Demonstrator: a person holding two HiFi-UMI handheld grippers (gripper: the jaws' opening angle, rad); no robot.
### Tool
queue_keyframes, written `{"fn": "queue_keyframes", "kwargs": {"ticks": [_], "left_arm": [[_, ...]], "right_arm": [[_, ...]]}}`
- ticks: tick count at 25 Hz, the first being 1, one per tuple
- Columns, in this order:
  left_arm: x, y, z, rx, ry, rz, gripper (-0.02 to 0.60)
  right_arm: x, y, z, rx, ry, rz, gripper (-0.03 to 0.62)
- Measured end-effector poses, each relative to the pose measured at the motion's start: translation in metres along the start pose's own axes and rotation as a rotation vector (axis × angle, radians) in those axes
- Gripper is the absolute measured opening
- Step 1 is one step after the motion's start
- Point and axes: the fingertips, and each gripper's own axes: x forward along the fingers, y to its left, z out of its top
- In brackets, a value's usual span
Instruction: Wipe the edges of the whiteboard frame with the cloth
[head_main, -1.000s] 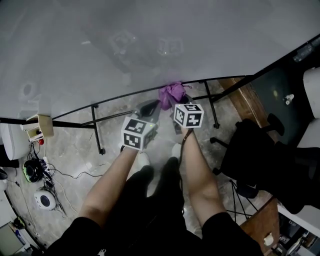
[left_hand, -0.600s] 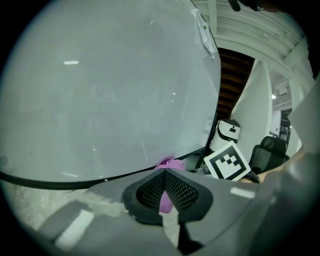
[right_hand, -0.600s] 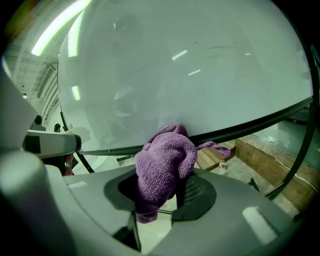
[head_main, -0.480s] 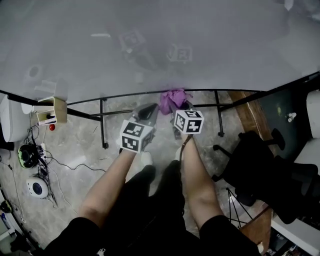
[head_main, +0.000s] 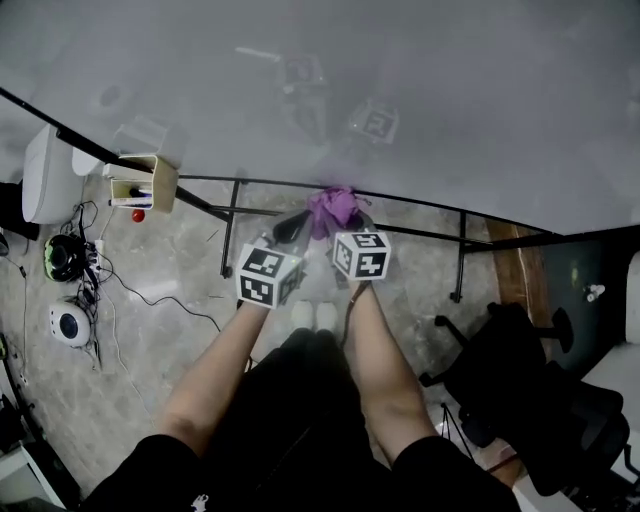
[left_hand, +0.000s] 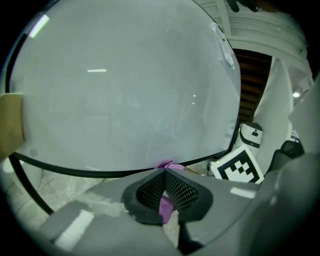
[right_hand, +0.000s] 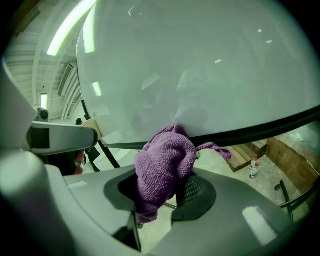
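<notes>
The whiteboard (head_main: 400, 80) fills the top of the head view, its black frame edge (head_main: 260, 184) running along the bottom. A purple cloth (head_main: 333, 208) is bunched against that lower edge. My right gripper (head_main: 345, 224) is shut on the cloth (right_hand: 165, 160), which bulges out over its jaws and touches the frame (right_hand: 270, 127). My left gripper (head_main: 296, 224) sits just left of it, jaws shut, with a strip of the cloth (left_hand: 165, 207) pinched between the pads. The frame (left_hand: 75, 171) curves just beyond its tip.
The board's black stand legs (head_main: 232, 235) (head_main: 458, 255) reach the stone floor. A small box tray (head_main: 140, 180) hangs on the frame at the left. Cables and devices (head_main: 70, 325) lie on the floor at the left, and a black chair (head_main: 530, 400) stands at the right.
Both grippers and the cloth have slid left along the lower frame edge, away from the right stand leg. The head view has swung, so the frame now slopes the other way.
</notes>
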Motion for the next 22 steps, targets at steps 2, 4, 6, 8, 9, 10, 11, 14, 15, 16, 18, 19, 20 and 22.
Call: {"fn": "queue_keyframes", "kwargs": {"ticks": [2, 4, 6, 8, 9, 10, 11, 14, 15, 16, 18, 19, 20, 22], "left_arm": [[-0.011, 0.013, 0.001, -0.008, -0.007, 0.043, 0.002], [-0.022, 0.026, -0.001, -0.02, -0.01, 0.083, 0.002], [-0.034, 0.04, -0.006, -0.034, -0.006, 0.119, 0.002], [-0.045, 0.053, -0.01, -0.041, -0.001, 0.149, 0.002], [-0.051, 0.057, -0.012, -0.042, 0.001, 0.161, 0.002], [-0.056, 0.062, -0.013, -0.042, 0.001, 0.173, 0.002], [-0.061, 0.067, -0.014, -0.044, 0.001, 0.183, 0.002], [-0.08, 0.088, -0.018, -0.053, -0.004, 0.207, 0.002], [-0.086, 0.097, -0.02, -0.057, -0.006, 0.212, 0.002], [-0.092, 0.106, -0.022, -0.06, -0.006, 0.216, 0.002], [-0.104, 0.125, -0.027, -0.064, -0.007, 0.219, 0.002], [-0.11, 0.134, -0.029, -0.065, -0.006, 0.218, 0.002], [-0.116, 0.144, -0.03, -0.066, -0.007, 0.215, 0.002], [-0.13, 0.164, -0.031, -0.069, -0.012, 0.209, 0.002]], "right_arm": [[0.011, 0.011, 0.002, 0.0, -0.005, 0.011, 0.149], [0.02, 0.02, 0.001, 0.002, -0.006, 0.011, 0.149], [0.029, 0.032, 0.0, 0.001, -0.002, 0.014, 0.149], [0.04, 0.048, 0.001, 0.003, 0.0, 0.031, 0.149], [0.045, 0.056, 0.001, 0.001, 0.002, 0.043, 0.149], [0.049, 0.064, 0.001, -0.003, 0.004, 0.055, 0.149], [0.054, 0.072, 0.001, -0.007, 0.007, 0.066, 0.149], [0.069, 0.097, 0.0, -0.02, 0.021, 0.086, 0.149], [0.075, 0.106, -0.002, -0.026, 0.026, 0.09, 0.149], [0.082, 0.115, -0.003, -0.033, 0.03, 0.094, 0.149], [0.097, 0.132, -0.005, -0.046, 0.035, 0.099, 0.149], [0.104, 0.14, -0.006, -0.052, 0.037, 0.098, 0.149], [0.112, 0.148, -0.007, -0.055, 0.037, 0.094, 0.149], [0.127, 0.165, -0.007, -0.053, 0.033, 0.08, 0.149]]}}
